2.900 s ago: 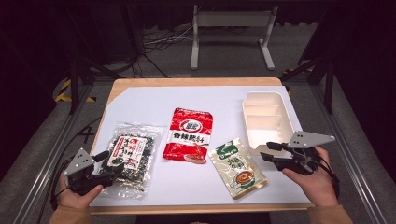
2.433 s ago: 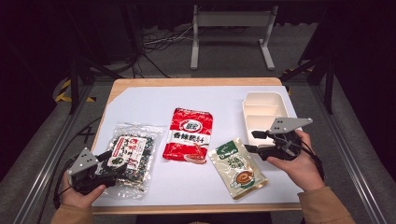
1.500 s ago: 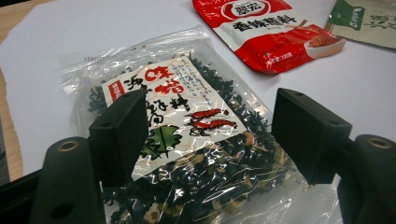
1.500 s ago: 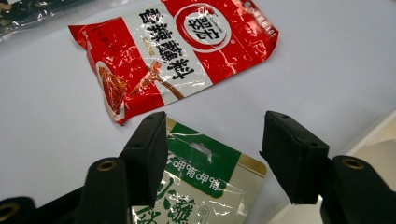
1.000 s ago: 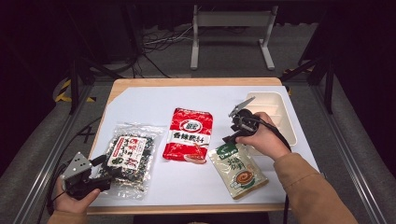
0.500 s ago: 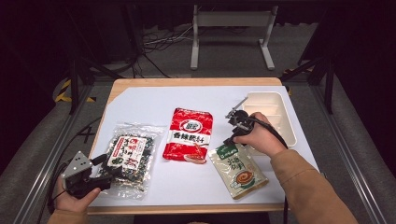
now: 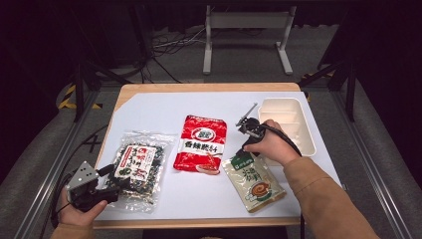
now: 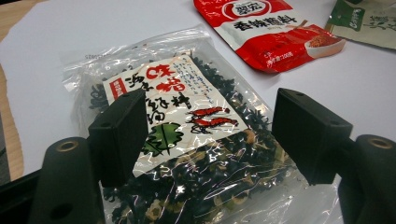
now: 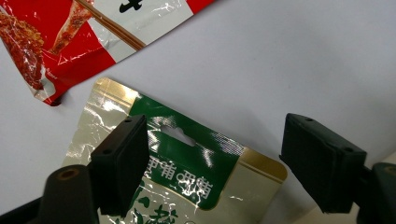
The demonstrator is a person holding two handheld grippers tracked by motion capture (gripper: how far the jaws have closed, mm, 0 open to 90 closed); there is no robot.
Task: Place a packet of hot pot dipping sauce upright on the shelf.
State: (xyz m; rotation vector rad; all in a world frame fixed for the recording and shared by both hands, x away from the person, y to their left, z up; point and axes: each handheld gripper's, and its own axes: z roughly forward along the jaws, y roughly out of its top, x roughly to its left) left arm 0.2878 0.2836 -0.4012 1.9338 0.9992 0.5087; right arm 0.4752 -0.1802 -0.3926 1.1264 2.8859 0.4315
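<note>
1. The left gripper (image 7: 102, 180) rests at the table's near left edge, jaws apart over the clear seaweed bag (image 7: 139, 167).
2. The red sauce packet (image 7: 201, 143) lies mid-table.
3. The right gripper (image 9: 212, 163), its jaws just opened wide, hovers over the top edge of the green-and-gold pouch (image 7: 253, 180), gripping nothing.
4. The white tray (image 7: 289, 124) sits far right.

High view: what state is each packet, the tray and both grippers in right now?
Green-and-gold pouch: flat on the table, sealed, not gripped.
Red packet: flat, sealed, untouched.
Clear seaweed bag: flat, sealed, not gripped.
White tray: upright, empty.
Right gripper: jaws open, just widened, over the pouch's top edge.
Left gripper: jaws open, above the seaweed bag.
</note>
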